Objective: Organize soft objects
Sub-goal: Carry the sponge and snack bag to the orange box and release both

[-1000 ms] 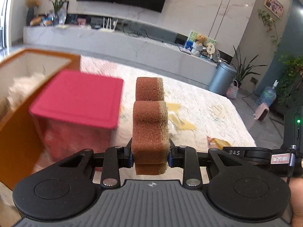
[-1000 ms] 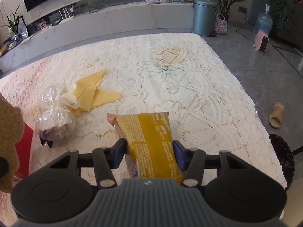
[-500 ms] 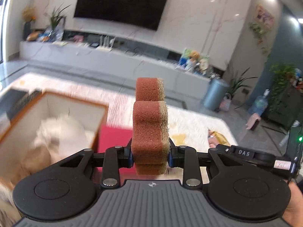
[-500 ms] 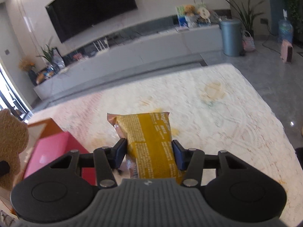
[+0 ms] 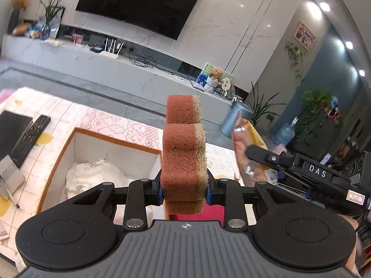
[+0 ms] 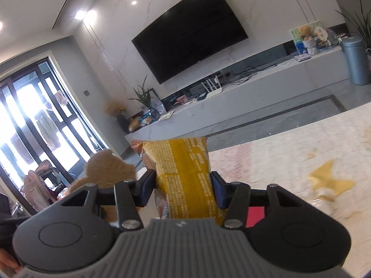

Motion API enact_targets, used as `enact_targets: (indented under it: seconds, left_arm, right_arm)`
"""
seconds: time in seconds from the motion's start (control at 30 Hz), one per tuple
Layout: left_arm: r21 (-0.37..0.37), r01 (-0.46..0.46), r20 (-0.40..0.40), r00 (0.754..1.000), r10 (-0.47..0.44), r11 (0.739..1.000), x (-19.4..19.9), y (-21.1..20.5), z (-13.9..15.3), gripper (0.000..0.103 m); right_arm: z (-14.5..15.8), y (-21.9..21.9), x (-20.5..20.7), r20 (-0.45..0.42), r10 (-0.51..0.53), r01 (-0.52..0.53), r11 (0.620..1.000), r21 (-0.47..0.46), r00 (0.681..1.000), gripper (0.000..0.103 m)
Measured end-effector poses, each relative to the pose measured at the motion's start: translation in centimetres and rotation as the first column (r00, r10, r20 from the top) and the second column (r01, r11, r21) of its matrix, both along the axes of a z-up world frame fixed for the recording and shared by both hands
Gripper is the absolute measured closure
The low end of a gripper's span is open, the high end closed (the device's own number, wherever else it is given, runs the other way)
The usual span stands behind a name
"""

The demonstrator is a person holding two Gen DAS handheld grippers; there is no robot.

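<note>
My left gripper (image 5: 183, 191) is shut on a brown scouring sponge (image 5: 183, 157) and holds it upright, above the near right corner of an open orange-rimmed box (image 5: 111, 139). White soft stuff (image 5: 92, 178) lies in the box. My right gripper (image 6: 182, 188) is shut on a yellow snack packet (image 6: 185, 176) and holds it up above the table. The sponge also shows at the left of the right wrist view (image 6: 109, 173). The right gripper with the packet shows at the right of the left wrist view (image 5: 255, 153).
A pink lid (image 5: 215, 213) lies just under the left gripper. A remote (image 5: 30, 136) and a dark flat device (image 5: 11, 129) lie left of the box. A yellow cloth (image 6: 329, 183) and clear plastic (image 6: 324, 199) lie on the lace tablecloth (image 6: 289, 153).
Both grippers have risen and tilted up, keeping their loads. The left one has moved over the open box; the pink box has slipped below it. The right gripper has swung left.
</note>
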State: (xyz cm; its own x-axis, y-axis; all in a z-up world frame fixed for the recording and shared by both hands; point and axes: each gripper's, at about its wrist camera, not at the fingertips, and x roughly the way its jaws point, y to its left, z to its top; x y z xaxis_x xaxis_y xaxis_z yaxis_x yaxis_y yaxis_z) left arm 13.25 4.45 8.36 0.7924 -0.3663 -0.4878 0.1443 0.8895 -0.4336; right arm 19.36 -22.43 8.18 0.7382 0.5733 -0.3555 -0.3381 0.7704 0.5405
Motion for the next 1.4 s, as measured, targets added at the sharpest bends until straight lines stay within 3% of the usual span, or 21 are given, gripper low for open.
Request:
enact_targets:
  seconds: [0.17,0.3,0.37,0.47,0.57,0.67,0.8,0.83,0.9,1.03,1.17,1.3,1.4]
  left_arm:
    - [-0.075,-0.065,-0.011,0.998,0.065,0.995,1.2,4.0,-2.7,0.068]
    - [-0.266,-0.112,-0.082,0.992,0.093,0.957,3.0,8.2,-6.7,0.068]
    - [-0.299,-0.100,-0.100,0.992,0.073,0.949,4.1,9.4,-8.1,0.068]
    - [-0.263,-0.130,-0.120,0.988,0.101,0.956,5.0,10.5,-9.3,0.068]
    - [-0.254,-0.147,-0.134,0.984,0.116,0.956,5.2,11.6,-9.8,0.068]
    - [-0.246,-0.225,-0.174,0.967,0.185,0.943,4.7,12.4,-10.1,0.068]
    - [-0.219,-0.241,-0.161,0.965,0.208,0.946,4.6,12.9,-10.0,0.068]
    - [-0.227,-0.234,-0.164,0.966,0.200,0.945,4.6,12.9,-10.0,0.068]
    - [-0.235,-0.226,-0.175,0.967,0.188,0.945,4.7,12.9,-10.2,0.068]
    - [-0.239,-0.194,-0.197,0.969,0.148,0.951,5.2,12.0,-10.8,0.068]
    - [-0.326,-0.120,-0.217,0.975,0.049,0.938,5.7,11.0,-11.5,0.068]
    - [-0.382,-0.058,-0.255,0.966,-0.045,0.922,6.1,9.6,-12.6,0.068]
    - [-0.354,-0.033,-0.299,0.951,-0.079,0.935,6.2,8.3,-13.3,0.068]
  right_arm:
    - [-0.5,6.6,1.0,-0.050,-0.004,0.001,0.998,-0.055,0.999,0.051]
    - [-3.3,10.3,3.3,-0.183,0.021,-0.019,1.000,0.014,0.983,0.051]
    - [-4.5,12.5,4.0,-0.199,0.002,-0.013,0.999,-0.053,0.980,0.051]
    - [-6.4,15.5,5.4,-0.198,-0.054,0.012,0.978,-0.208,0.979,0.051]
    - [-7.8,17.9,6.8,-0.153,-0.106,0.037,0.917,-0.397,0.983,0.051]
    - [-9.1,20.2,7.4,-0.081,-0.123,0.053,0.813,-0.580,0.989,0.052]
    - [-10.8,22.4,8.6,-0.021,-0.114,0.063,0.686,-0.724,0.993,0.051]
    - [-11.0,22.7,8.5,-0.002,-0.115,0.076,0.664,-0.744,0.993,0.047]
    - [-11.0,22.8,7.7,0.051,-0.124,0.118,0.626,-0.771,0.991,0.020]
    - [-9.6,20.9,6.2,0.047,-0.096,0.101,0.689,-0.718,0.994,0.018]
    - [-7.8,17.6,4.5,0.082,-0.156,0.170,0.713,-0.680,0.984,0.014]
    - [-6.6,14.3,2.9,0.074,-0.218,0.218,0.763,-0.608,0.973,0.013]
    - [-6.3,13.2,2.1,0.054,-0.226,0.214,0.780,-0.588,0.973,0.013]
